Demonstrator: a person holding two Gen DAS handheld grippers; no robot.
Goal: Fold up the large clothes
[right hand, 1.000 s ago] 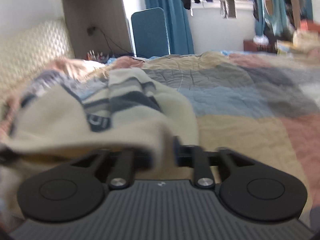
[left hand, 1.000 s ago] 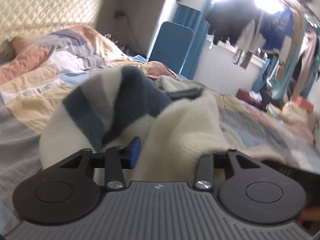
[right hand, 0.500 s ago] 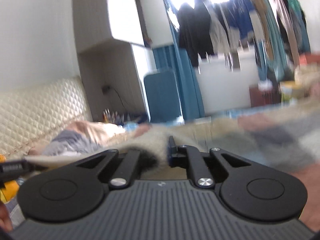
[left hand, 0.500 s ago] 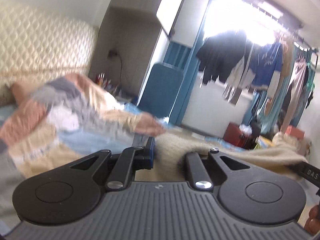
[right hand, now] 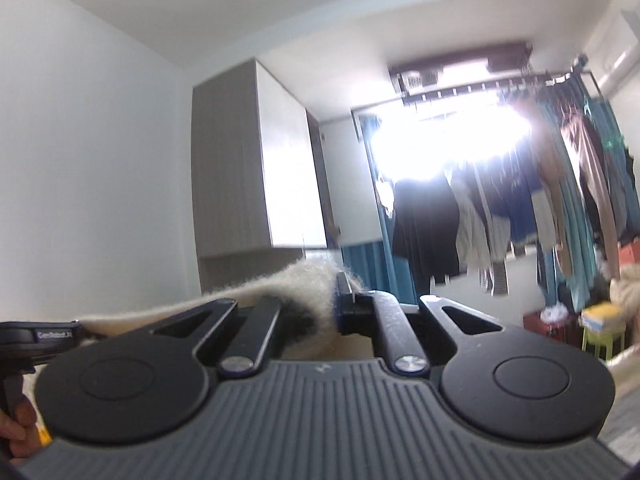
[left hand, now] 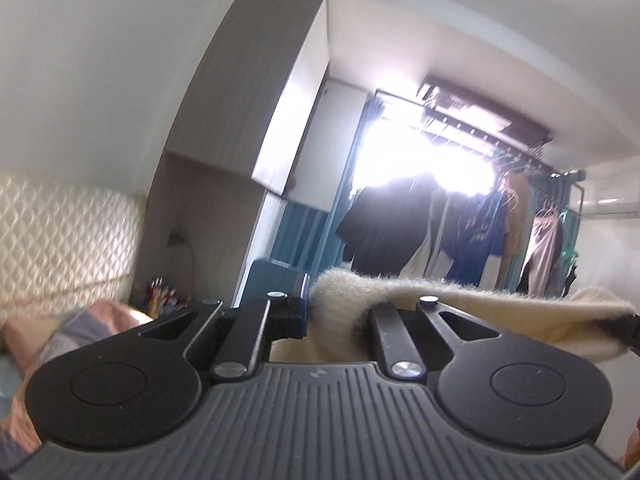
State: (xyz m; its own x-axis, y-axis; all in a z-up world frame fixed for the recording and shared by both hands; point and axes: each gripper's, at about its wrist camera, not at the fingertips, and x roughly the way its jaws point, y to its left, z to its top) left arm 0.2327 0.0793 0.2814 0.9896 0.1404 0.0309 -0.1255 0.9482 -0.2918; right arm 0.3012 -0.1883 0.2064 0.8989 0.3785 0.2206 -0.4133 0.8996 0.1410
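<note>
A fluffy cream sweater [left hand: 460, 312] is stretched between my two grippers, held up high. My left gripper [left hand: 336, 312] is shut on one end of its edge; the cloth runs off to the right, where the tip of the other gripper [left hand: 620, 326] shows. In the right wrist view my right gripper [right hand: 320, 300] is shut on the other end of the sweater [right hand: 248, 296], which runs left toward the left gripper's body [right hand: 36, 338]. The rest of the sweater hangs below, out of sight.
Both cameras point up at the room. A tall grey wardrobe [left hand: 256, 120] stands at the left, clothes hang on a rail [right hand: 500, 216] by the bright window, and the quilted headboard [left hand: 60, 252] and a bit of the bedding [left hand: 80, 320] show at lower left.
Both grippers have lifted the sweater up off the bed and tilted upward. The bed has dropped out of view, and the sweater is now pulled taut between them.
</note>
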